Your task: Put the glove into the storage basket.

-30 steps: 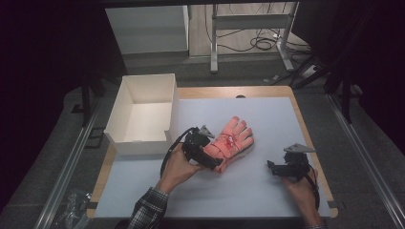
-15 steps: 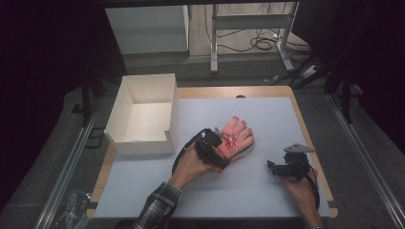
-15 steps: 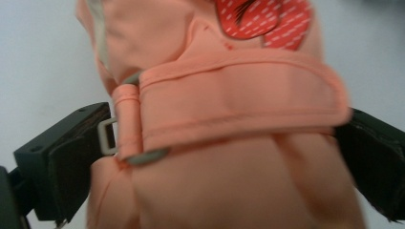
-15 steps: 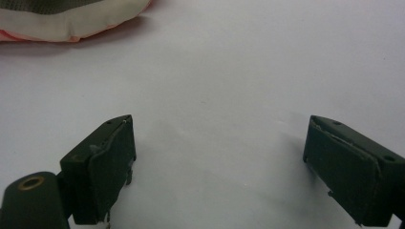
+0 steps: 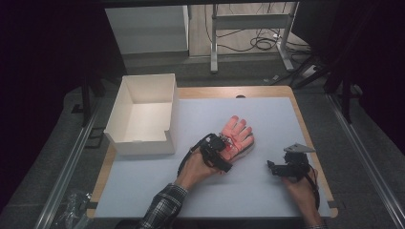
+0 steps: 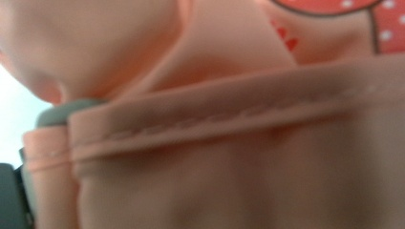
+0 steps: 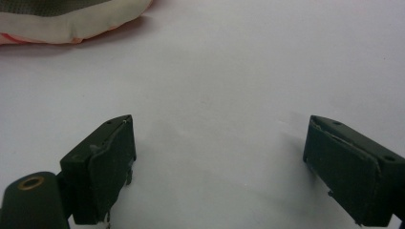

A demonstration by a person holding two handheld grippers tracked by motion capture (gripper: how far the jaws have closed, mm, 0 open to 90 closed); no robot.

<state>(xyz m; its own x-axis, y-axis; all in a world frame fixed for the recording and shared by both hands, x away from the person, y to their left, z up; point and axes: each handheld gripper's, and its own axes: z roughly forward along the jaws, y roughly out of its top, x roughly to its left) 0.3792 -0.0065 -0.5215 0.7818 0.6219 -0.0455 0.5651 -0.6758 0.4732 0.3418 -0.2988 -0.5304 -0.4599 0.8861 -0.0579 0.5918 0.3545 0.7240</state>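
Observation:
A pink glove (image 5: pixel 238 133) with a red print lies palm-flat in the middle of the grey mat, its fingers pointing away from me. My left gripper (image 5: pixel 226 149) sits low at the glove's cuff. In the left gripper view the stitched cuff hem (image 6: pixel 229 143) lies right up against the camera, between the jaws. Those jaws have just been closing a little and still stand wide; one dark jaw shows at the far left edge. My right gripper (image 5: pixel 272 167) rests on the mat to the right of the glove, open with nothing between its fingers (image 7: pixel 229 162). The glove's edge (image 7: pixel 71 21) shows at the top left of that view.
An open white cardboard box (image 5: pixel 143 114) stands at the mat's left edge, beside the left forearm. The grey mat (image 5: pixel 267 114) covers a wooden table. Beyond the far edge are desk legs and cables on the floor.
My left hand has moved right and down, bringing its gripper onto the glove's cuff. The glove and the right gripper have stayed where they were.

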